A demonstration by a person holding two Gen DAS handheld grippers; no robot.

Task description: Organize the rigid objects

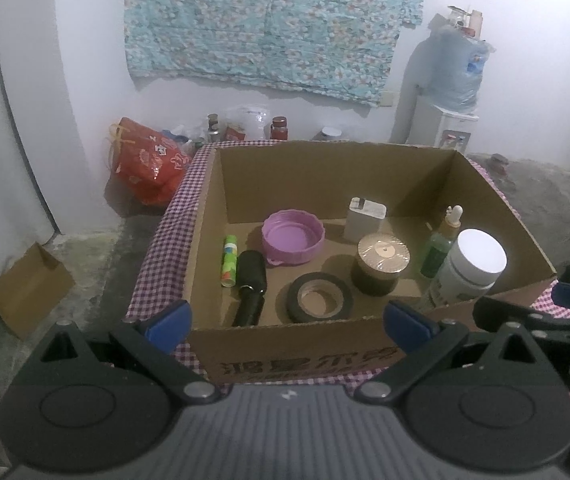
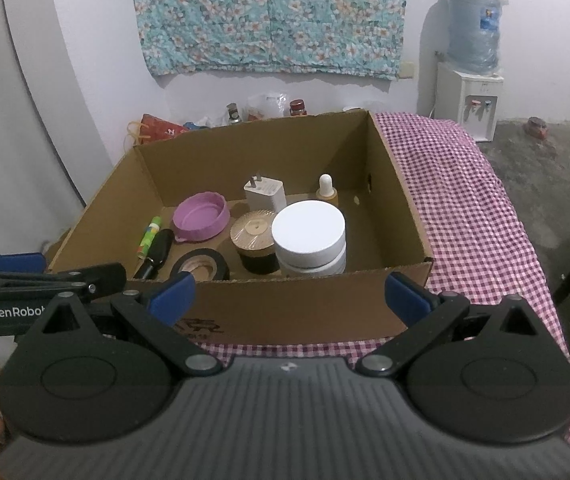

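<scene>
Your left gripper (image 1: 287, 320) sits at the bottom of the left view with its blue-tipped fingers (image 1: 169, 320) spread wide and nothing between them. Your right gripper (image 2: 289, 296) looks the same at the bottom of the right view: spread wide, holding nothing. Both hang just in front of the near wall of the open brown cardboard box (image 1: 285, 344), which fills the middle of each picture and stands on the purple and white checked cloth (image 2: 465, 216).

All the things lie inside the box. At the left of the box floor, a thin green stick with bright patches (image 1: 229, 260) lies beside a black tube-shaped thing (image 1: 251, 284), and the two are just about touching. Behind them, a round pink plastic lid (image 1: 293, 240) rests with its hollow side up. Near the front middle, a black roll of tape (image 1: 320, 297) lies flat. To its right stands a short dark jar with a shiny tan top (image 1: 381, 268). Behind that jar, a white charger block (image 1: 365, 218) stands upright with its prongs pointing up. On the right side stands a green dropper bottle with a white top (image 1: 441, 248), and just in front of it a big white bottle with a round white cap (image 1: 469, 272), close to the near wall.
</scene>
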